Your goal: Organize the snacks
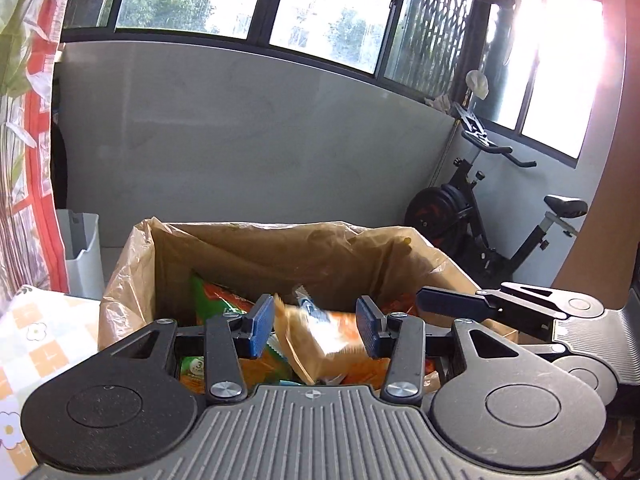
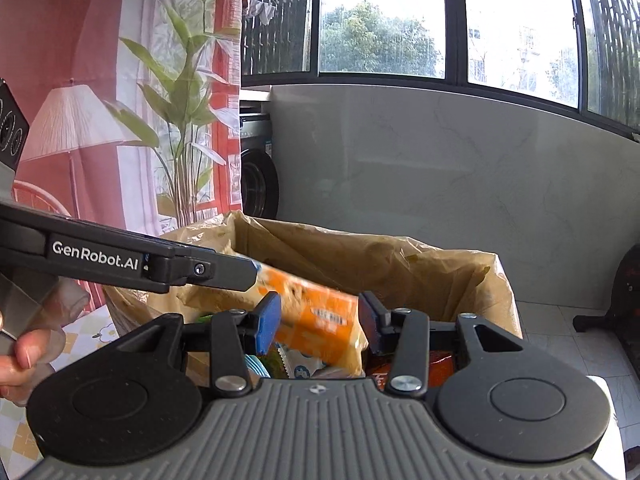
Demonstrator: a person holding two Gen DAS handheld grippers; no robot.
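Snacks are mostly sitting in the cardboard box [image 1: 280, 256] already, the one lined with a crinkly plastic bag [image 1: 124, 280], so you look well into the job, though I can't tell what's left outside the box. You've got a pile down in there: a green packet [image 1: 212, 300], some orange stuff, and small white wrappers near the bottom. The one in play is the orange snack pack [image 1: 320, 340], blurry, tilted, up above the heap. Your left gripper [image 1: 316, 330] has its jaws spread apart with the pack between the blue pads, touching neither that I can see, so it looks released. Your right gripper [image 2: 320, 324] is also spread wide, holding nothing, hovering over the same pack [image 2: 316, 320].
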